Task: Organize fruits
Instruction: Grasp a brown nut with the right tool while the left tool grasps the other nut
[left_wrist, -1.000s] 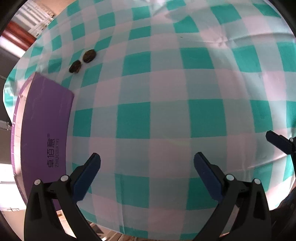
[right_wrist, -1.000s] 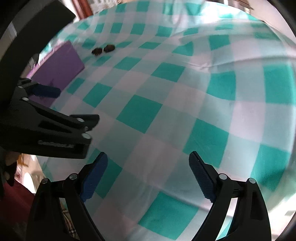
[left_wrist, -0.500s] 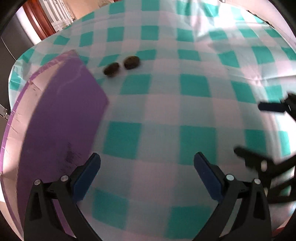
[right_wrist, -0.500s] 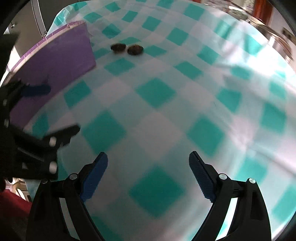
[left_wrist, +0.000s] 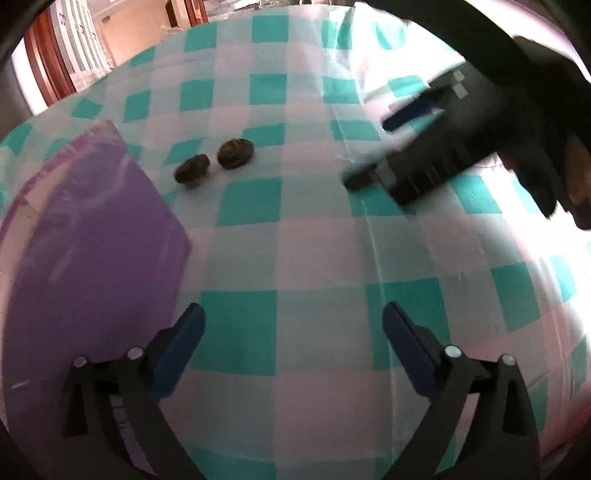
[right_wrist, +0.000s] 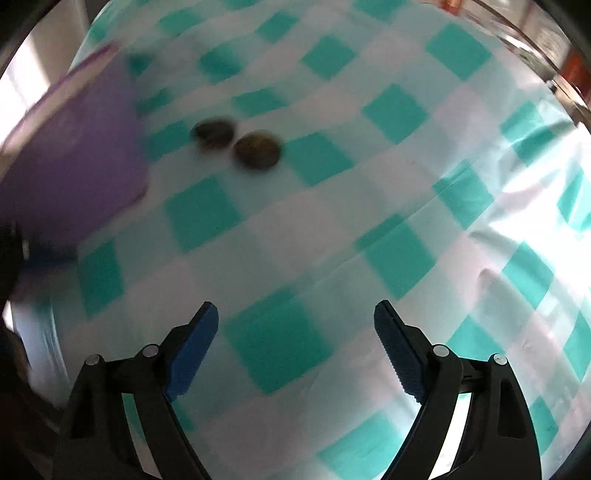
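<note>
Moved: both grippers have swung closer to the fruits since a second ago.
Fruits: two dark fruits (left_wrist: 213, 160) at 11 o'clock, beside purple box (left_wrist: 88, 236).
Left gripper (left_wrist: 291, 332): spread, empty.
Right gripper (right_wrist: 295, 332): spread, empty.
Progress: nothing sorted yet; both fruits remain.

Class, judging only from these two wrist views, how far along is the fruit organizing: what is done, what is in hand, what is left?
Done: nothing visibly; both dark brown fruits lie side by side on the checkered tablecloth, beside the purple box.
In hand: nothing. The left gripper and right gripper are open and empty.
Left: picking up and placing both fruits.
</note>
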